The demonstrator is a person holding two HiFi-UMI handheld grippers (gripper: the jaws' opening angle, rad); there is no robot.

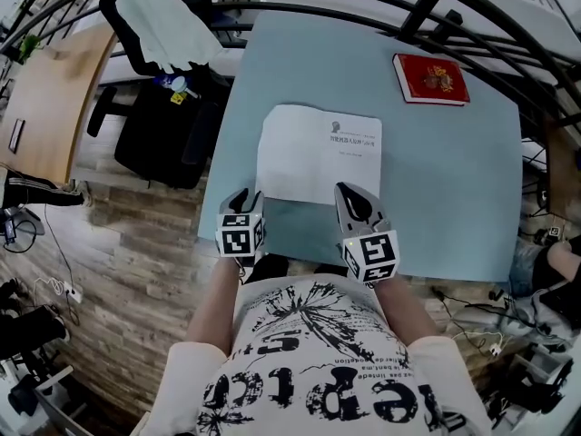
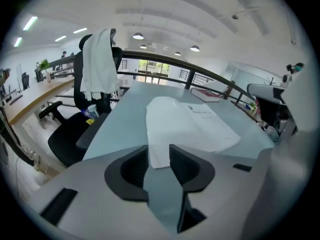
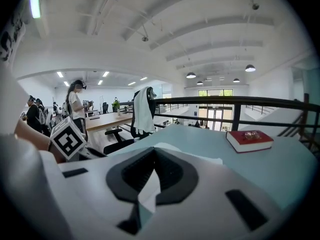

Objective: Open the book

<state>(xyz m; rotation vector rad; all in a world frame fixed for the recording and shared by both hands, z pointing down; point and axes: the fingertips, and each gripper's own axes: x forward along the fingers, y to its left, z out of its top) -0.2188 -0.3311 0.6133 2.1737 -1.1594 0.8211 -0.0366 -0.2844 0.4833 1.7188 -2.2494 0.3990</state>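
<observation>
Left claw (image 2: 159, 153) wide open, book (image 2: 190, 124) corner between

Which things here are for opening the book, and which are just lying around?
For the job: white book, left gripper, right gripper, blue table under the book.
Just lying about: red book at the far corner, black chair, white cloth draped on it.

— What is the right gripper (image 1: 344, 190) covering in the head view?
— It is hiding part of the white book (image 1: 300, 153)'s near edge, at centre. The page's print is showing too small to read.
— And the red book (image 1: 430, 78)?
— Its cover emblem is blurring, upper right.
</observation>
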